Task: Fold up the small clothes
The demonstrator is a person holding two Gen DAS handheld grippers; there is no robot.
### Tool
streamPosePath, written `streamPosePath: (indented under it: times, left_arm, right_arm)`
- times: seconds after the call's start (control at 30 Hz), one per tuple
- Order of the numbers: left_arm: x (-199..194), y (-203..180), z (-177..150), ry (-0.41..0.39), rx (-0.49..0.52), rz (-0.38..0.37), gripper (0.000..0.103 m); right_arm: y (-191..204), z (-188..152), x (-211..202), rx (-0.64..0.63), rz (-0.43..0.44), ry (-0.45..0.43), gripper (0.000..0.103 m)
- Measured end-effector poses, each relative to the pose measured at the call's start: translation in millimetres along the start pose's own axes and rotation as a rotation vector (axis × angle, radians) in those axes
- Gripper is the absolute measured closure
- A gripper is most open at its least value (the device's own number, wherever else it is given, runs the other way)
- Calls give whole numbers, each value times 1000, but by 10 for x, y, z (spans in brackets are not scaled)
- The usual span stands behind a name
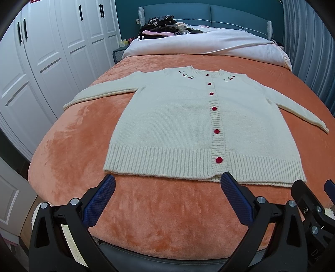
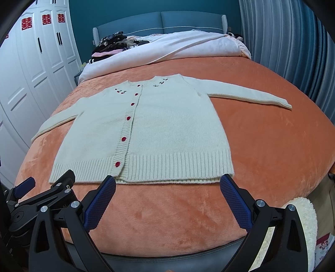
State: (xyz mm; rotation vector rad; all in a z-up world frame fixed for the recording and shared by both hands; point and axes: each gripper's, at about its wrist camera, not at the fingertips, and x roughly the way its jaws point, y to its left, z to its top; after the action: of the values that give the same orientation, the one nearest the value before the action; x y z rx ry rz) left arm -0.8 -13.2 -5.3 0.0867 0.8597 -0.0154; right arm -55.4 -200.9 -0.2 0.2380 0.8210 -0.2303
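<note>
Two handheld grippers — black frames, blue pads.

Left gripper [image 1: 167, 185] and right gripper [image 2: 168, 185] built alike: glossy black angular arms, round silver screws at the joints, ribbed navy-blue finger pads [image 1: 100, 200]. Neighbouring gripper's black body edging in at 4 o'clock in the left view, 8 o'clock in the right — small silver screws, faint white lettering.

White panelled wardrobe doors [image 2: 41, 52]: three red paper cut-outs of the character 囍 [image 2: 46, 19] are seen along the top.
Elsewhere: no readable text is found.
</note>
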Motion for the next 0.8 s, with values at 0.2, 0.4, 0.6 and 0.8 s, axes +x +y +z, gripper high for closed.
streamPosePath:
  times: [0.2,0.4,0.6,0.8]
  left_arm:
    - [1,5,-1,0,2,3,5]
    - [1,1,-2,1,2,2,5]
    - [8,2,-1,3,2,3,5]
    - [82,20,-19,13,5,9,5]
  right_arm:
    - [-2,-2,17,4,1,3,5]
    - [3,-7,36,9,1,6,5]
    - [-3,-7,55,15,2,13,5]
    - [-3,-18,123,17,4,26,5]
